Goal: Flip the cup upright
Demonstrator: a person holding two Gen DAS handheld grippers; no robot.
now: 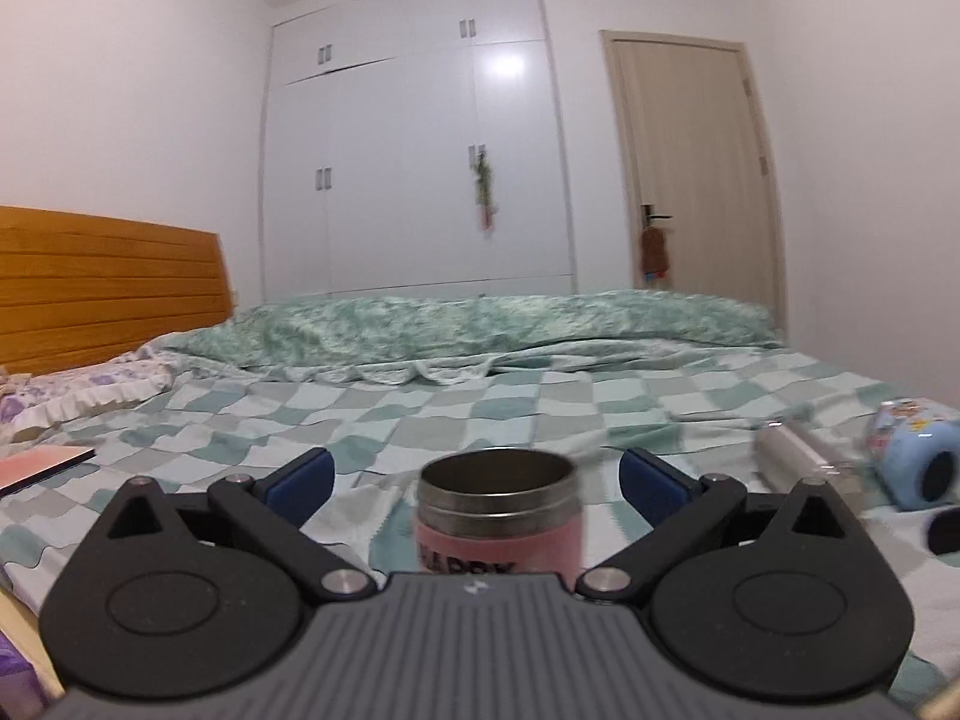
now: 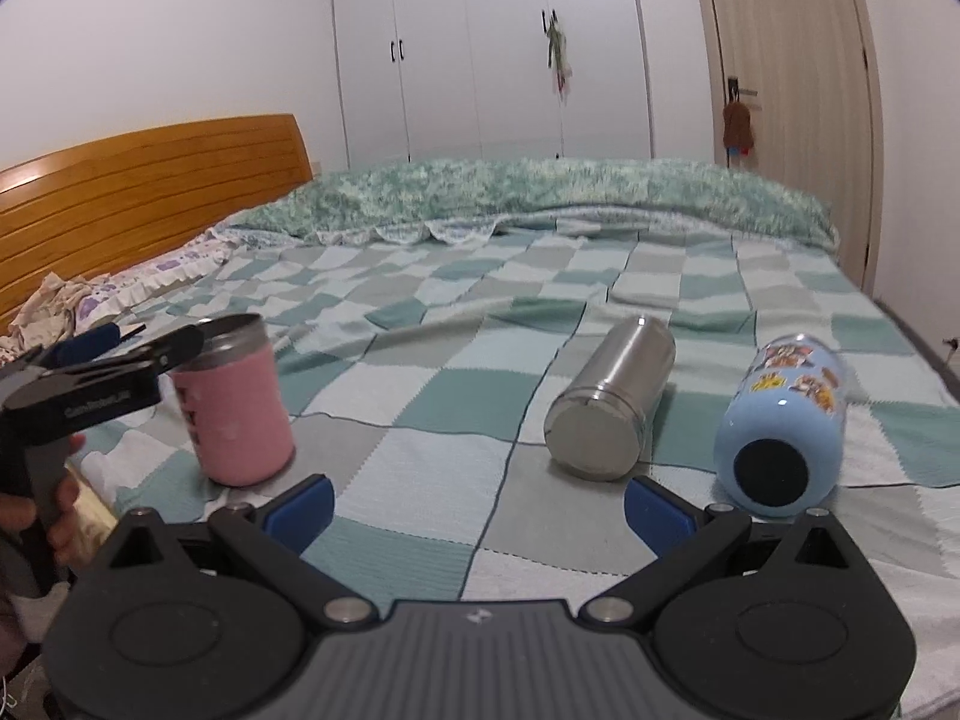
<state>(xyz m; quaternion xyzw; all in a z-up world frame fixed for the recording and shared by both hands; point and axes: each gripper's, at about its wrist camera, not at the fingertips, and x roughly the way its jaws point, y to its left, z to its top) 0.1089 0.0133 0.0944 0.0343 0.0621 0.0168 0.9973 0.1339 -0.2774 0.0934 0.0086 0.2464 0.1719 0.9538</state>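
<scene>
A pink cup [image 1: 499, 519] with a steel rim stands upright on the checked bedspread, mouth up, between my open left gripper's [image 1: 477, 471] blue pads, which do not touch it. It also shows in the right wrist view [image 2: 235, 408], slightly tilted, with the left gripper [image 2: 129, 348] around its top. A steel cup [image 2: 612, 396] lies on its side mid-bed. A light blue cartoon cup [image 2: 783, 420] lies on its side to its right, base toward me. My right gripper [image 2: 479, 501] is open and empty, near the steel cup.
The bed [image 2: 456, 414] has a green checked cover, a folded quilt [image 2: 540, 192] at the far side and a wooden headboard [image 2: 144, 192] at left. A pink book [image 1: 36, 465] lies at the left. Wardrobe and door stand behind.
</scene>
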